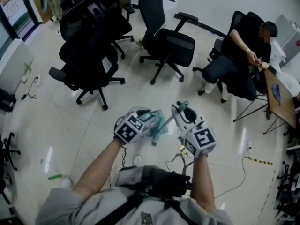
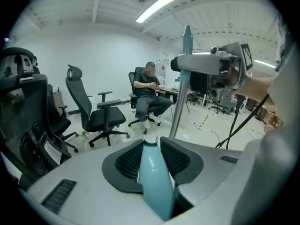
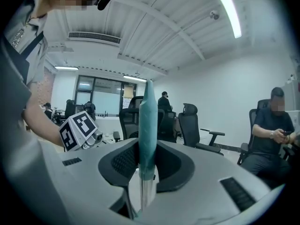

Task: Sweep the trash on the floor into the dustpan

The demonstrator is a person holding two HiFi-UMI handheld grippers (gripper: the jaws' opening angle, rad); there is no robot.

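In the head view both grippers are held up in front of my chest. My left gripper (image 1: pixel 147 115) is shut on the teal handle of the dustpan (image 1: pixel 157 127), whose pan hangs between the two grippers. In the left gripper view that handle (image 2: pixel 154 177) fills the gap between the jaws. My right gripper (image 1: pixel 180 108) is shut on the broom handle (image 3: pixel 148 121), a teal grip on a metal pole, standing upright between its jaws. The left gripper view shows the same broom pole (image 2: pixel 179 102) rising through the right gripper (image 2: pixel 220 64). A green scrap (image 1: pixel 55 176) lies on the floor at lower left.
Black office chairs (image 1: pixel 91 55) (image 1: pixel 164 41) stand ahead on the glossy floor. A seated person (image 1: pixel 239 55) is at the right by a wooden desk (image 1: pixel 279 100). Cables (image 1: pixel 234 177) trail over the floor at right, and a small white object (image 1: pixel 66 182) lies by the scrap.
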